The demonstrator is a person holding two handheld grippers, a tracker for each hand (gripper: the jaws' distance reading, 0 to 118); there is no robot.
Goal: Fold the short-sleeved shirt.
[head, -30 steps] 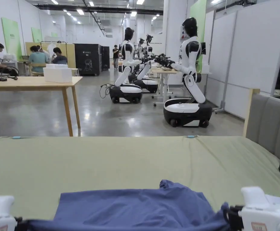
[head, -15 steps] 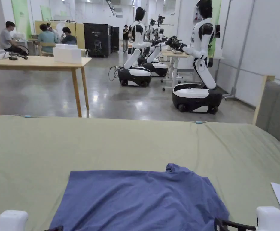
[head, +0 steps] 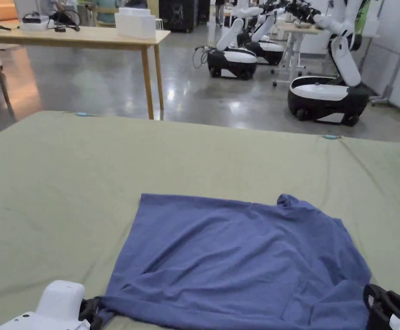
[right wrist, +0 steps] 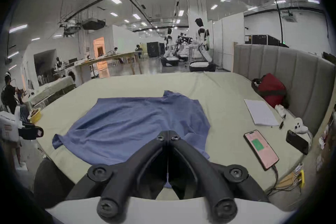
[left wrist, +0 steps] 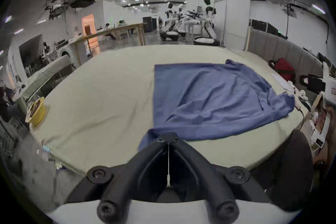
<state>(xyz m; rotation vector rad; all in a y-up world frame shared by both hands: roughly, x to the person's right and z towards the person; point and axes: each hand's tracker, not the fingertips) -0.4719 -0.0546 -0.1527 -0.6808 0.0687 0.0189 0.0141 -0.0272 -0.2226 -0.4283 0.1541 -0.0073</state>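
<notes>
Blue short-sleeved shirt (head: 237, 262) lay spread across the near half of a bed (head: 195, 159) covered in pale green sheet. At the shirt's near left corner, the left tongs (left wrist: 168, 138) were clenched on the cloth; at its near right corner, the right tongs (right wrist: 168, 134) were likewise clamped on the fabric. Judged from this, a fold was starting: both pinched corners should next be lifted and carried toward the shirt's far edge.

A: what's lying on the green sheet (head: 195, 154) rn?
B: phone (right wrist: 260, 148) w/ lit screen, notepad (right wrist: 260, 114), red bag (right wrist: 271, 89) by the grey headboard (right wrist: 291, 71). yellow bowl (left wrist: 36, 113) on the far left edge.
A: bg?
B: wooden table (head: 79, 38), white wheeled robots (head: 328, 90).
</notes>
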